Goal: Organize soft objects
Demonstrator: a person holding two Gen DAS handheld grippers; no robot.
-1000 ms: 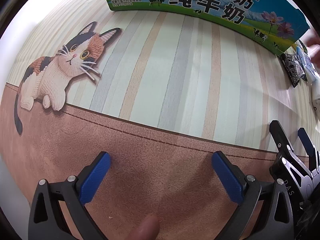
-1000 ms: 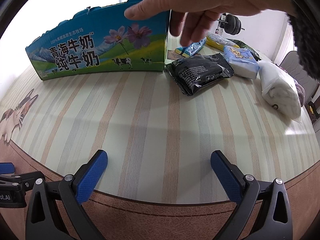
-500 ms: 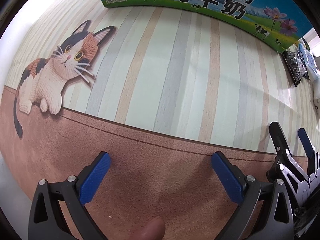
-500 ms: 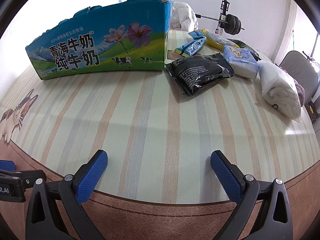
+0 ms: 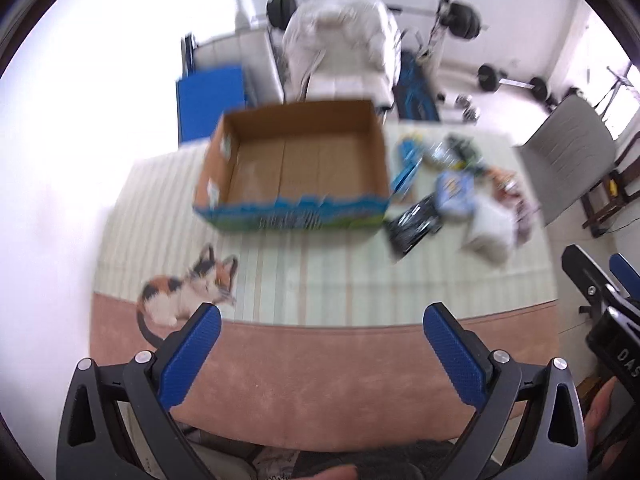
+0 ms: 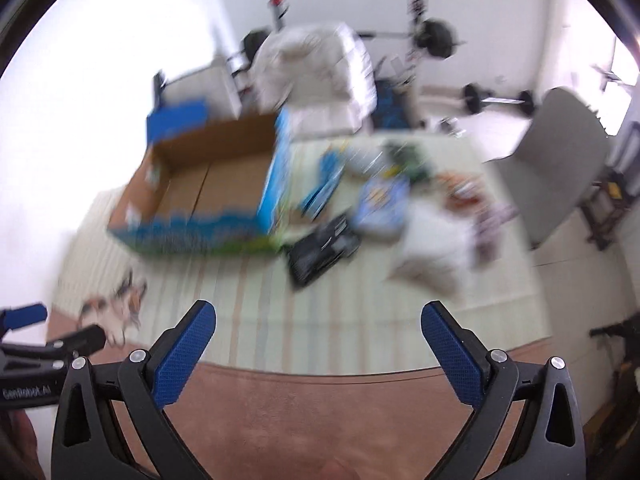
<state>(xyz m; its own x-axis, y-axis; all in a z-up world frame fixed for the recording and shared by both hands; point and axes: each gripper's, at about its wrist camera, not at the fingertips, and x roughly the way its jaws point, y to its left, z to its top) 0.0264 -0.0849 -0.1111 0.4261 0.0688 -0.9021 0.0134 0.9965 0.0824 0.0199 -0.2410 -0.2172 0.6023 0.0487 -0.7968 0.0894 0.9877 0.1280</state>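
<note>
Both the left gripper [image 5: 322,334] and the right gripper [image 6: 318,330] are spread wide and hold nothing (views are blurred). The empty box [image 5: 296,168] stands far left; the soft packets [image 6: 400,216] lie just right of it, probably to go in.

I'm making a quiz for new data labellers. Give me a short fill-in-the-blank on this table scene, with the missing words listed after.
1. The cardboard box on the table holds ____.
2. The black packet lies to the ____ of the box.
3. Both the left hand-held gripper and the right hand-held gripper are ____.
4. The animal printed on the table mat is a ____.

Missing words: nothing; right; open; cat
</note>
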